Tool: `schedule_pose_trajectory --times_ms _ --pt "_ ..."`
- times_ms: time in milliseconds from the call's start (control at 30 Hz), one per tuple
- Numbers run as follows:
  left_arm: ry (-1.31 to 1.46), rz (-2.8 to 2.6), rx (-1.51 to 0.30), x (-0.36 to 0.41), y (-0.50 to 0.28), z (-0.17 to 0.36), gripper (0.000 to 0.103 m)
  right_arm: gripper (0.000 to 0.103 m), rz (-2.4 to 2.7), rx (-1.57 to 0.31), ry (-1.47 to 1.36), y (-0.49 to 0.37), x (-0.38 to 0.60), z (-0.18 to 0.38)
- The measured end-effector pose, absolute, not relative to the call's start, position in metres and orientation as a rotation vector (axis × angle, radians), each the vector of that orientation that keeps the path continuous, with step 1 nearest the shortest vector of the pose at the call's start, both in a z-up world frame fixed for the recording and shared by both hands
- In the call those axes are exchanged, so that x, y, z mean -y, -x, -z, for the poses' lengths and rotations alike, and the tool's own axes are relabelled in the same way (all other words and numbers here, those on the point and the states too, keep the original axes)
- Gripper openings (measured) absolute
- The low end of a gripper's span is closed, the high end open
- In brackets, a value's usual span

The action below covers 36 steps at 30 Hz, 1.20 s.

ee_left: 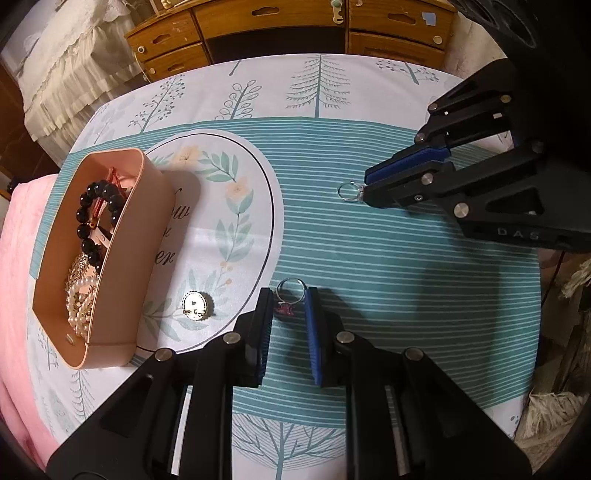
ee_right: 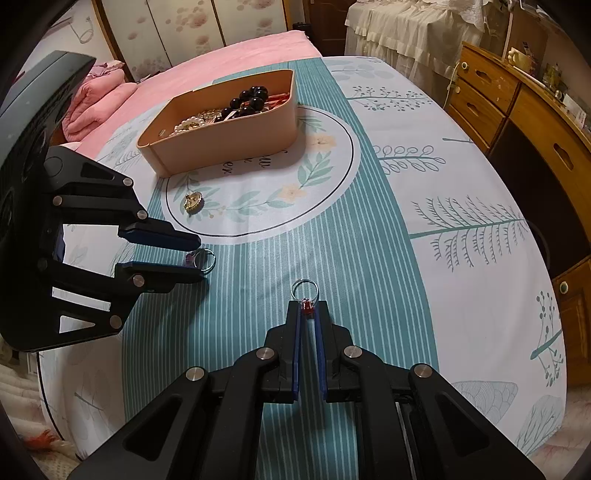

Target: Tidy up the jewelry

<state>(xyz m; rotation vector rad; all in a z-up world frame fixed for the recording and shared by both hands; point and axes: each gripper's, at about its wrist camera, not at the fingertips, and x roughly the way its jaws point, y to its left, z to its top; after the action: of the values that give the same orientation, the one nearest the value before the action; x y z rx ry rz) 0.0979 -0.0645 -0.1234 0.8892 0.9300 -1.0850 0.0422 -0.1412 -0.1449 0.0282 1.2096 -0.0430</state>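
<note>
A peach box (ee_left: 122, 258) (ee_right: 229, 142) holds a black bead bracelet (ee_left: 94, 218) (ee_right: 247, 101), pearls (ee_left: 79, 299) and a red clip. A gold brooch (ee_left: 195, 306) (ee_right: 192, 202) lies on the cloth beside it. My left gripper (ee_left: 290, 295) (ee_right: 201, 256) is around a silver ring with a purple stone (ee_left: 288, 299) (ee_right: 203, 260) on the cloth, its fingers slightly apart. My right gripper (ee_right: 307, 304) (ee_left: 365, 190) is shut on a silver ring with a red stone (ee_right: 304, 293) (ee_left: 349, 192), band sticking out forward.
The round table carries a teal-striped cloth with tree prints (ee_left: 369, 258). A wooden drawer unit (ee_left: 288, 33) (ee_right: 517, 110) stands behind it. Pink bedding (ee_right: 184, 70) lies past the box side.
</note>
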Motion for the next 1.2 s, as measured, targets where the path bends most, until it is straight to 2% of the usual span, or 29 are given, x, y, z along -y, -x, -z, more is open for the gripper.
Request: schedule_pose_trajectory --times_ms 67,567,1200 --pt "-0.886 1.076 -0.925 0.063 -0.096 0.125 0.008 0.007 0.043 -1.209 -0.03 -0.042 0.141 0.145" --pt "-0.731 0.932 -0.947 0.042 -0.098 0.115 0.008 0.007 0.001 -1.215 -0.043 -0.05 0.13 0.141" --pt "-0.268 0.648 -0.961 -0.019 -0.165 0.033 0.007 0.007 -0.167 -1.069 -0.107 -0.152 0.105 0.071"
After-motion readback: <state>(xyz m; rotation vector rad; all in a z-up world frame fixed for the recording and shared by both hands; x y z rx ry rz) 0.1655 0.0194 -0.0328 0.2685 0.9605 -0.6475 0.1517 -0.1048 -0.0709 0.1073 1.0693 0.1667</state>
